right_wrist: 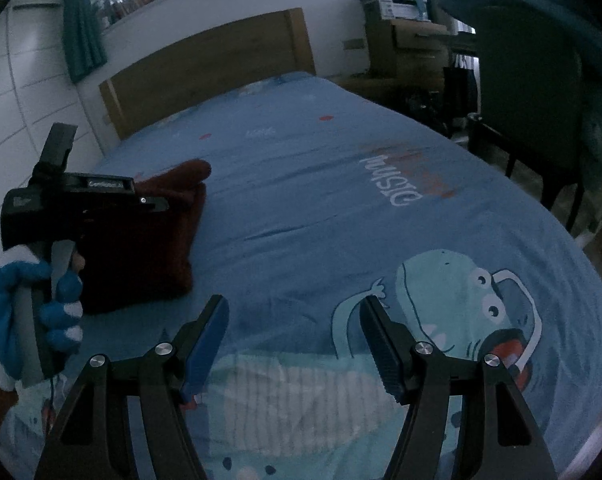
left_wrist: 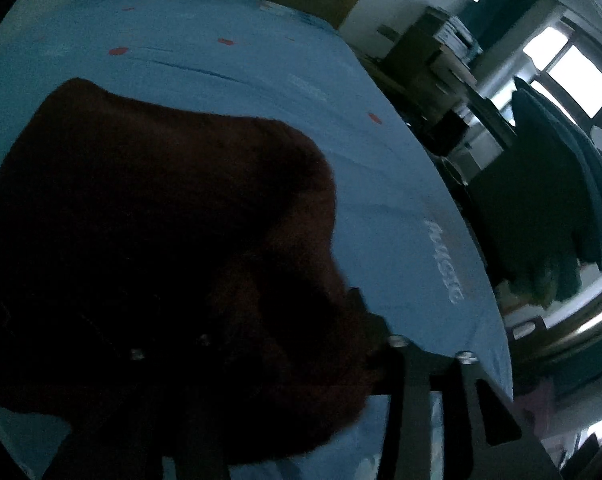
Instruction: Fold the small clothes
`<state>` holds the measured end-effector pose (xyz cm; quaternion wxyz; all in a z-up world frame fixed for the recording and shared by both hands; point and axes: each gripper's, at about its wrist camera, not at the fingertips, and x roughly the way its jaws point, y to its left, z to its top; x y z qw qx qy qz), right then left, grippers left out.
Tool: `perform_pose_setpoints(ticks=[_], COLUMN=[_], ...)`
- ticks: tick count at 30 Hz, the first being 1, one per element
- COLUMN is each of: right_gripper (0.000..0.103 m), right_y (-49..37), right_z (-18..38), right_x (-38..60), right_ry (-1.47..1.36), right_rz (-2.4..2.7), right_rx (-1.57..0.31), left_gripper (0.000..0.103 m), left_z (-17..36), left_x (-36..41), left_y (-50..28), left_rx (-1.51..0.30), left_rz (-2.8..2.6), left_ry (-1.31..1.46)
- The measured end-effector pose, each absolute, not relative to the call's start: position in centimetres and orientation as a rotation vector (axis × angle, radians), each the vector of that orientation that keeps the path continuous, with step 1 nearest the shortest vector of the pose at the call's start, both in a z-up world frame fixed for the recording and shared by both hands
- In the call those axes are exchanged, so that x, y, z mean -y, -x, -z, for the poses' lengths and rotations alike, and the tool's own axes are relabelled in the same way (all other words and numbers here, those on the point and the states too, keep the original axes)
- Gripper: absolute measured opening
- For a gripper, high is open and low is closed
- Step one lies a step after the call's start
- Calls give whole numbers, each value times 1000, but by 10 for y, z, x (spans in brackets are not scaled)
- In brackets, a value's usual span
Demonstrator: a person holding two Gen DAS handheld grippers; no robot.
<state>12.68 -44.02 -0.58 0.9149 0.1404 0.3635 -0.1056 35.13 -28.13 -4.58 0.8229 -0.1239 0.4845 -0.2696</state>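
Blue bedding (left_wrist: 261,92) fills our left wrist view, and the dark red garment (left_wrist: 149,240) sprawls across it from nine o'clock down to six, draped right over our left gripper (left_wrist: 237,344) so that we cannot tell whether those jaws press the cloth or stand clear of it. From our right wrist view the same garment (right_wrist: 153,240) lies folded at about ten o'clock, its long axis running away toward the wooden headboard (right_wrist: 205,64), with the left gripper (right_wrist: 113,196) on its near edge in a blue-gloved hand (right_wrist: 41,312). Our right gripper (right_wrist: 293,340) hangs wide and empty over the dinosaur print (right_wrist: 461,300), well apart from the cloth, so the left hand is plainly nearer for the coming move.
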Motion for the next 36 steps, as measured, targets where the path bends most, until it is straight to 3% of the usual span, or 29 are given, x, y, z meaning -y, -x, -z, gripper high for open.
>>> perform_pose_setpoints(ticks=[9,17,27,36], right_gripper=[70,70,70,70], right_y=[-133,-168,-250,-304], right_z=[0,-23,-35,2], right_x=[436,407,330,305], right_ry=[-254,-187,-118,-55], right_rz=[211,118,-80,-89], right_rx=[-752,-723,-683,-741], left_gripper=[44,44,44,44], left_z=[28,-8,14,32], left_x=[294,250,175,147], left_y=[-347,-344,-360,-357], left_rx=[-1055,-927,-885,-866], left_rz=[706,652,509,526], left_ry=[253,90,-30,-34])
